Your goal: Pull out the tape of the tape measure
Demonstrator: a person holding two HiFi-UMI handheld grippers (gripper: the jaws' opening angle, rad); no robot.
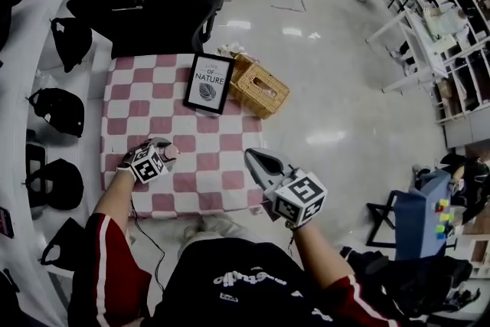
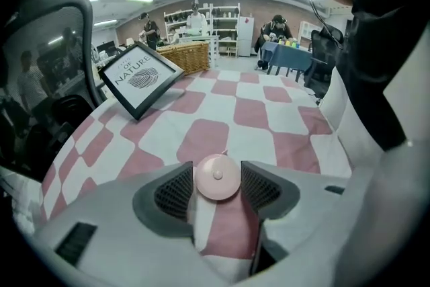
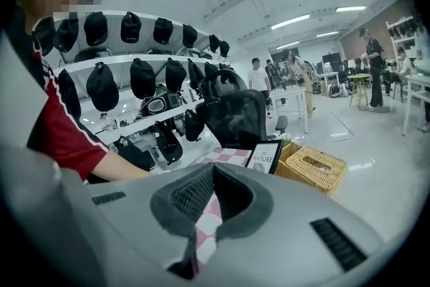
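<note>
Along the left edge of the head view, black caps (image 1: 57,111) hung on a white rack, partly cut off by the frame. Just right of them, at about 8 o'clock on the pink-and-white checked cloth (image 1: 164,92), the left gripper (image 1: 162,152) was clamped on the tape measure (image 2: 216,177), a round pale-pink case with a small centre button, pinched by its sides between the two ribbed pads just above the cloth. No writing could be read on the case, and its lower part was hidden behind the gripper body. At 12 o'clock on the cloth lay a black-framed print (image 1: 209,83) reading "OF NATURE" above a leaf drawing; the smaller line over that was too fine to read. A wicker basket (image 1: 260,86) sat just beside it at 1 o'clock. At 5 o'clock, over the cloth's corner, the right gripper (image 1: 253,157) was raised, its jaws meeting at the tips with nothing between them. White lettering on the person's black shirt (image 1: 237,279) was too foreshortened to read.
</note>
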